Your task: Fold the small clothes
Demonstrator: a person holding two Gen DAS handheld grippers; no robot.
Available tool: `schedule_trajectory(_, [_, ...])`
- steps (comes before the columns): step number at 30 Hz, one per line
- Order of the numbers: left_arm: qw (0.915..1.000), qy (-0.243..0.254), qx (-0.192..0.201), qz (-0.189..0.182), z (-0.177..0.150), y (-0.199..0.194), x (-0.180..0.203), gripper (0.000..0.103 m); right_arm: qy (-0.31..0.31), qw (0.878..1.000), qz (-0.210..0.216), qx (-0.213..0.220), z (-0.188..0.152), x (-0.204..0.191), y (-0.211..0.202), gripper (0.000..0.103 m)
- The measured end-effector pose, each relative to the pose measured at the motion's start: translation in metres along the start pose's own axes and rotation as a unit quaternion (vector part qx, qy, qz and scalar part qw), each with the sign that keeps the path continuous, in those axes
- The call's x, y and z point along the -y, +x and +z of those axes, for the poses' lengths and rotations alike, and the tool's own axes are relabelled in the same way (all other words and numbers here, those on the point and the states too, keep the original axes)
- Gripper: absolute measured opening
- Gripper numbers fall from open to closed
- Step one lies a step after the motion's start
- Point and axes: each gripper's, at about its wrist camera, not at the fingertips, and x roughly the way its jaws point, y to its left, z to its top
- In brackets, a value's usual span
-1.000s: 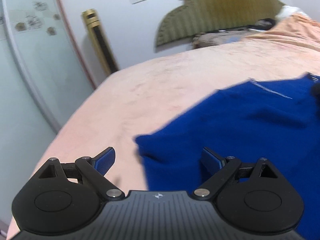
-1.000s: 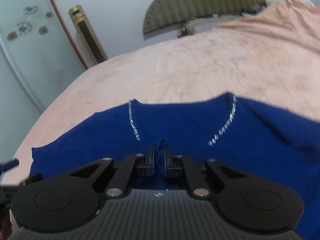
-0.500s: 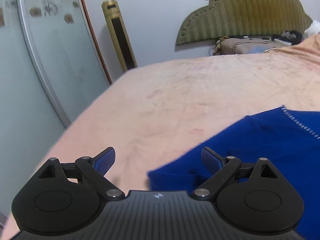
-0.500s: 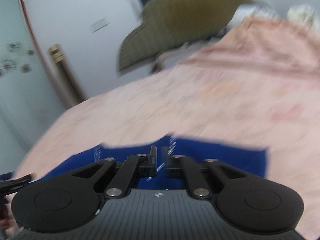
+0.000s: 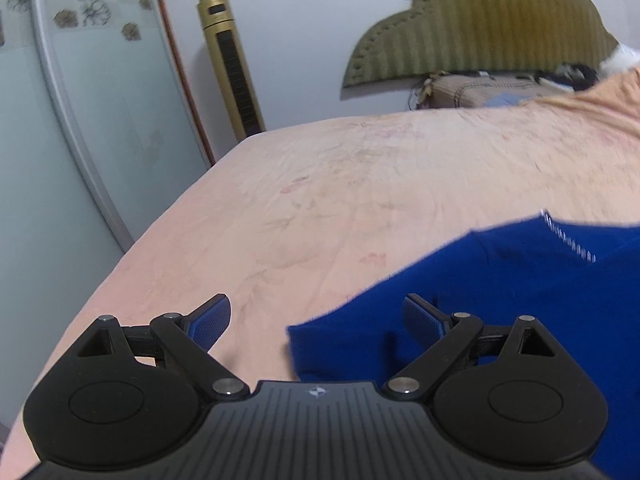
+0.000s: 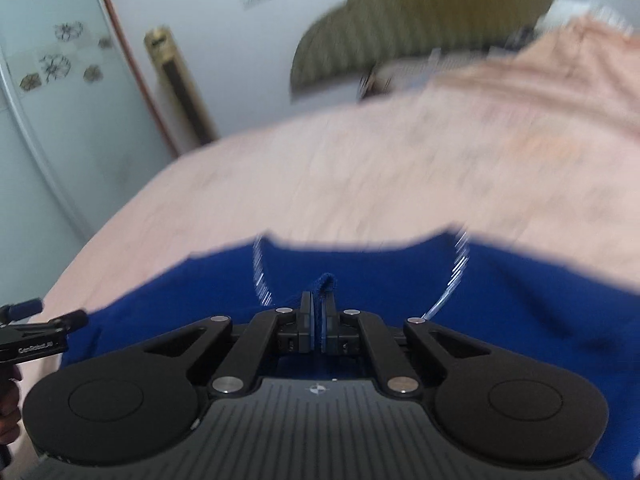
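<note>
My right gripper (image 6: pixel 319 322) is pinching a small raised tuft of the blue garment (image 6: pixel 400 292), jaws pressed together on the cloth. My left gripper (image 5: pixel 318 318) stands spread and empty, one pad over bare bedspread (image 5: pixel 360 184), the other over the garment's left corner. The garment lies near the bed's near edge, its far hem facing the headboard (image 5: pixel 480 24).

Risks, as I judge them: the pinch holds only a narrow ridge, so a quick pull may let the knit slip free; a grip through one layer would drag the fold askew; with the left corner unheld, the cloth may bunch or slide toward the bed's left edge.

Materials: the garment is a soft, matte, deep-blue knit with two lines of pale stitching (image 6: pixel 260 276). The bedspread is peach, lightly creased, faintly patterned. The pads (image 5: pixel 212 320) are ribbed blue, on black rigid links. The right view is blurred.
</note>
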Motion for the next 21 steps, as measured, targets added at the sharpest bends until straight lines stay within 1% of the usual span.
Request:
schedule_trajectory(3, [0.9999, -0.01, -0.001, -0.007, 0.004, 0.001, 0.0, 0.094, 0.002, 0.998, -0.039, 0.047, 0.007, 0.011, -0.026, 0.006])
schedule_trajectory(6, [0.9999, -0.005, 0.0, -0.009, 0.004, 0.003, 0.004, 0.094, 0.008, 0.994, -0.081, 0.069, 0.007, 0.031, -0.052, 0.006])
schedule_trajectory(8, [1.0, -0.001, -0.002, -0.008, 0.003, 0.005, 0.008, 0.094, 0.015, 0.991, -0.108, 0.073, 0.003, 0.047, -0.068, 0.006])
schedule_trajectory(10, [0.9999, 0.0, -0.009, -0.013, 0.003, 0.01, 0.012, 0.094, 0.029, 0.988, -0.135, 0.066, -0.002, 0.064, -0.076, 0.006])
schedule_trajectory(12, [0.9997, 0.007, -0.019, -0.015, 0.001, 0.014, 0.019, 0.094, 0.045, 0.986, -0.149, 0.06, -0.01, 0.082, -0.084, 0.006])
schedule_trajectory(14, [0.9993, 0.019, -0.029, -0.013, -0.002, 0.018, 0.027, 0.094, 0.054, 0.984, -0.161, 0.05, -0.018, 0.092, -0.084, 0.008])
schedule_trajectory(16, [0.999, 0.028, -0.029, -0.018, -0.003, 0.012, 0.032, 0.094, 0.059, 0.983, -0.171, 0.029, -0.022, 0.094, -0.076, 0.024])
schedule_trajectory(17, [0.999, 0.028, -0.023, -0.027, -0.005, 0.006, 0.033, 0.094, 0.062, 0.98, -0.187, 0.037, -0.025, 0.091, -0.076, 0.028])
schedule_trajectory(19, [0.9983, 0.031, -0.014, -0.046, -0.009, -0.007, 0.038, 0.094, 0.052, 0.975, -0.203, 0.072, -0.029, 0.085, -0.084, 0.034])
schedule_trajectory(20, [0.9977, 0.037, -0.012, -0.055, -0.012, -0.012, 0.041, 0.094, 0.044, 0.975, -0.199, 0.085, -0.03, 0.079, -0.089, 0.035])
schedule_trajectory(21, [0.9968, 0.048, -0.008, -0.064, -0.015, -0.015, 0.046, 0.094, 0.035, 0.978, -0.184, 0.087, -0.031, 0.072, -0.088, 0.039])
